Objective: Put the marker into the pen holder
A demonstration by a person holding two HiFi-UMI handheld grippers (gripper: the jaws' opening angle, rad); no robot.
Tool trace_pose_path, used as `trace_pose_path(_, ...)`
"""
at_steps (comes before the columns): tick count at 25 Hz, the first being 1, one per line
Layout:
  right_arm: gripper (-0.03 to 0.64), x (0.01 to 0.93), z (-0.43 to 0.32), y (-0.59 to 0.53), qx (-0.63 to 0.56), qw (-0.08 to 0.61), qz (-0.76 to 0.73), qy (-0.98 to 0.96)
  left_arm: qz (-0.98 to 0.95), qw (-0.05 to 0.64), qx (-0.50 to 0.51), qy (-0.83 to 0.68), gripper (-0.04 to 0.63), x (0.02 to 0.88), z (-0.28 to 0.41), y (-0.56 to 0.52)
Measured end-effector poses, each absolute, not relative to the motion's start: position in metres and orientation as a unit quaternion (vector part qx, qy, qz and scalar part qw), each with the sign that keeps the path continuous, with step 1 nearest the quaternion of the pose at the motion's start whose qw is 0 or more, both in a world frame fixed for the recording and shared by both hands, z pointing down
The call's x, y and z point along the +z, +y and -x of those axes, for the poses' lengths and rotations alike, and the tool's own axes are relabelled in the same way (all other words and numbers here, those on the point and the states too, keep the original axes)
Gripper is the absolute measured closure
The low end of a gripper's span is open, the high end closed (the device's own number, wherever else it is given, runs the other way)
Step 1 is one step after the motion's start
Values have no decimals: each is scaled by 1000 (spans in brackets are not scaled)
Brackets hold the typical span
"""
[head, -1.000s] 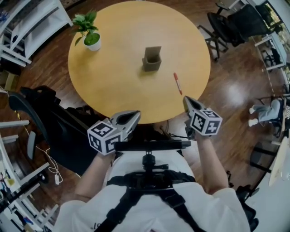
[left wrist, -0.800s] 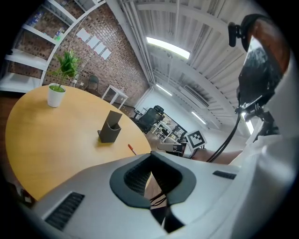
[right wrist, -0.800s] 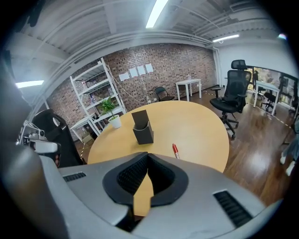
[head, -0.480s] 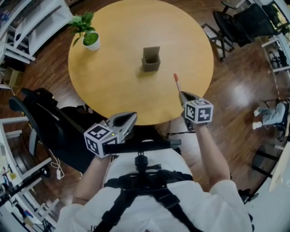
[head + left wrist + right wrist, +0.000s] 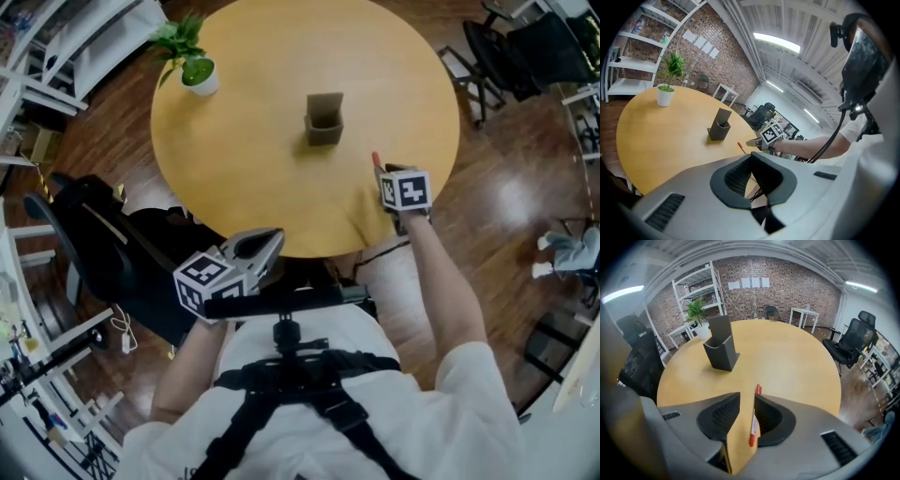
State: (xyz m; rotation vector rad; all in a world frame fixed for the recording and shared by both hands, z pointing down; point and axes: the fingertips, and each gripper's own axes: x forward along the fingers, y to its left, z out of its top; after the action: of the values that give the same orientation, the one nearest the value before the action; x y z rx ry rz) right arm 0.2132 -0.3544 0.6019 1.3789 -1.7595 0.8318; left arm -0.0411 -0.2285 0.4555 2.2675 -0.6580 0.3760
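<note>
A red and white marker (image 5: 753, 423) lies flat on the round wooden table (image 5: 234, 150); only its red end (image 5: 376, 158) shows in the head view. My right gripper (image 5: 747, 401) is lowered over it with its jaws opening. The marker lies between them close to the right jaw, and the pads do not press on it. The dark grey pen holder (image 5: 324, 119) (image 5: 721, 350) stands upright near the table's middle, beyond the marker. My left gripper (image 5: 272, 242) hangs shut and empty at the table's near edge. From the left gripper view I see the holder (image 5: 719, 126) and marker (image 5: 740, 147).
A potted plant (image 5: 193, 67) stands at the table's far left edge. A black chair (image 5: 94, 244) sits to the left of the table, office chairs (image 5: 520, 52) at the far right. White shelves (image 5: 66, 56) line the left wall.
My right gripper has moved forward over the table's right side and down onto the marker, and its jaws have parted around it. The left gripper has stayed in place.
</note>
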Motion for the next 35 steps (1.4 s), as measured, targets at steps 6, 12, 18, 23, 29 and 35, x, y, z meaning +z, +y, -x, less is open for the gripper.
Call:
trace_pose_path(6,505,627,-217,-388,329,420,-509,-675,-877,368,150,-272,598,455,40,-229)
trace_pose_path(12,505,650,-219,-407,337,472,-465,-669,-868,370,155,-292,598,457,44,-224)
trace_pose_path(18,505,671,-225,-405,365,516,-425,-648,-859,376,158,-310,598,458,50,-220)
trace_pose_path(23,547,669,-227,-408,377,510,-420,-649,-858,374,162,-311,598,460,44,-219)
trace_pose_path(29,557,643,-222,-412,358,460,-442,-681,-862,371,155,-309,598,456,37,-226)
trace_pose_path(35,558,590,-210,-408,315,380,-470,-731,-873,360,149,-294,598,450,24,-234)
